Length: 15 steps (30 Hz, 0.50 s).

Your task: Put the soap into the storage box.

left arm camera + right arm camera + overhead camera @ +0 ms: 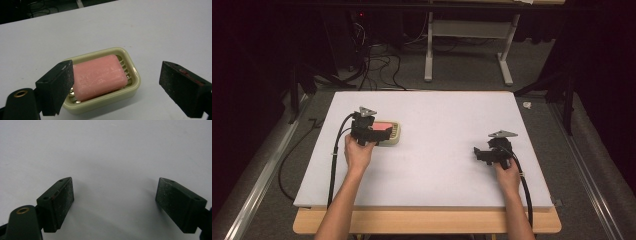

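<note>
Pink soap (100, 76) in cream dish (133, 72) on white table (447, 120); both grippers' fingers apart, nothing between.

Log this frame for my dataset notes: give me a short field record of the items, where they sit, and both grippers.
soap: pink bar, lying in the dish
dish: pale yellow-green, slotted floor, on the table's left half
table: white top
left gripper: jaws apart, just short of the dish, pads pressing on nothing
right gripper: jaws apart over bare table, nothing between them
</note>
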Available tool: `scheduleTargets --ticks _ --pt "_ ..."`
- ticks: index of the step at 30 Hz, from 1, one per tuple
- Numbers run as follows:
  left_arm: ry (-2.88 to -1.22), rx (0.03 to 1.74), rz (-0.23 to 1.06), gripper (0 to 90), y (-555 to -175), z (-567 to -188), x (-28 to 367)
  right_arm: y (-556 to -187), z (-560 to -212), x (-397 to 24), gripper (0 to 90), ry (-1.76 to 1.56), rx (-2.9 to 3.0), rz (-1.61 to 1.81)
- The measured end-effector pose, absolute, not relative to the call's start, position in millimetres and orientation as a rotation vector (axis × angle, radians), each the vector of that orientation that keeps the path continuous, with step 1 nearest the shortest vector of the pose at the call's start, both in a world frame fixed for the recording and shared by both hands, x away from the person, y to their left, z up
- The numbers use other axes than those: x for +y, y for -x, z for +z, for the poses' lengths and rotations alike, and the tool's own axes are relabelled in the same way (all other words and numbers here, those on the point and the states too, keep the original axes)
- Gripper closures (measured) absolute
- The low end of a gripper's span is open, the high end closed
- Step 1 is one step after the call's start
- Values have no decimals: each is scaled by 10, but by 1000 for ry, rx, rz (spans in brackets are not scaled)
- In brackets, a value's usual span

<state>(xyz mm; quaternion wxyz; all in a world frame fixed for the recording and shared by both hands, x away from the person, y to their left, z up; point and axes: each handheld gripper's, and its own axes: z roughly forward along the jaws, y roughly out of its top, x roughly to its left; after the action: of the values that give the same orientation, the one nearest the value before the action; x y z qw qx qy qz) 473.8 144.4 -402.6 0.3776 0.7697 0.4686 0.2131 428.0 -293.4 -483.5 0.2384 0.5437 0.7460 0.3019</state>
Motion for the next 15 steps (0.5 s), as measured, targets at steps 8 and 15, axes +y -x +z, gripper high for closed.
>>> scheduleTargets --ticks 8,15 --pt "-1942 1185 545 142 -4647 -3988 1496 -4280 -4835 -2934 159 -1489 2043 827" --pt "-1940 1168 540 145 -4575 -3966 1519 -4280 -4835 -2933 159 -1489 2043 826"
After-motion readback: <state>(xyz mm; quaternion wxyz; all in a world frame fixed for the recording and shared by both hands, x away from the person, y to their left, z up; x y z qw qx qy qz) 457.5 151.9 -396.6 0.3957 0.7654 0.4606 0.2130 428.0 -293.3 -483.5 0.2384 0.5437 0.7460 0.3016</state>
